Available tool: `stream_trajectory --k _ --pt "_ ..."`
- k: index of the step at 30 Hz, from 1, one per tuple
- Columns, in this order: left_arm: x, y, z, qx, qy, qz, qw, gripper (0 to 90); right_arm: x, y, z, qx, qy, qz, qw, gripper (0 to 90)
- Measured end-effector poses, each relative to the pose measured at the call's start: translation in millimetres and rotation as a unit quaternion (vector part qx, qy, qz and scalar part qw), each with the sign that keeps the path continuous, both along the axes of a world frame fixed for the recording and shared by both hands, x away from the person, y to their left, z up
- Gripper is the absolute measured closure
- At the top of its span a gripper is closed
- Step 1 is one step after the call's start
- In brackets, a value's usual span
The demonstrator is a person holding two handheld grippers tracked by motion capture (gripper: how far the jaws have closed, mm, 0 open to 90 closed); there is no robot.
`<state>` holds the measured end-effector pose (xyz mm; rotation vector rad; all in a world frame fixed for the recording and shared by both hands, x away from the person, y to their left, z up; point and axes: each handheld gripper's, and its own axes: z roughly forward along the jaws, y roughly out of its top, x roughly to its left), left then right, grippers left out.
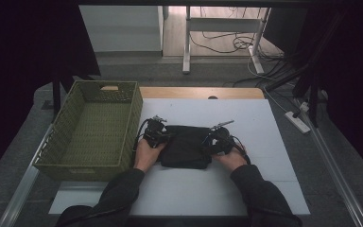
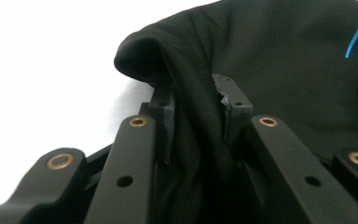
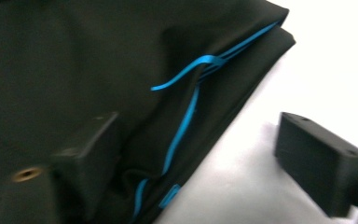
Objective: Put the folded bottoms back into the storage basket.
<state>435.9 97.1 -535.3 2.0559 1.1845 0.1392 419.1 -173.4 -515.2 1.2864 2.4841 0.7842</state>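
A folded black cloth point(image 1: 185, 147) lies on the white tabletop point(image 1: 255, 118), between the person's two hands. My left gripper point(image 1: 165, 137) is at its left edge. In the left gripper view that gripper point(image 2: 198, 100) is shut on a raised fold of the cloth point(image 2: 284, 56), which bunches between the jaws. My right gripper point(image 1: 213, 140) is at the cloth's right edge. In the right gripper view it point(image 3: 205, 140) is open. One jaw is over the cloth point(image 3: 74, 60) and the other is out over the bare table. A thin blue trim point(image 3: 186, 116) runs along that cloth edge.
A green woven basket point(image 1: 134, 118) stands just left of the cloth, close to my left gripper. A wooden strip point(image 1: 198, 92) edges the table at the back. White tabletop stretches to the right and toward the person. Cables and a power strip point(image 1: 298, 122) lie on the floor beyond.
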Motion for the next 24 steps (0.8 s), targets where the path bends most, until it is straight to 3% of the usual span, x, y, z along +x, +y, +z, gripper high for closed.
stream_trajectory --k 5,9,16,24 --pt "-0.4 -0.3 0.0 0.0 0.0 0.003 1.0 72.5 -6.8 3.6 3.9 0.023 0.013 0.022 0.9994 56.7" --pt "-0.5 -0.1 -0.3 -0.003 0.0 0.004 1.0 72.7 -6.5 3.3 4.1 0.045 0.029 0.037 0.9979 73.4" --pt "-0.4 -0.5 1.5 -0.004 0.003 0.007 1.0 74.1 -5.9 4.8 9.0 0.035 0.026 0.058 0.9973 80.4" --pt "-1.3 0.5 18.2 -0.016 0.003 0.014 0.9998 75.1 -3.9 -1.1 21.7 0.069 0.035 0.068 0.9947 81.7"
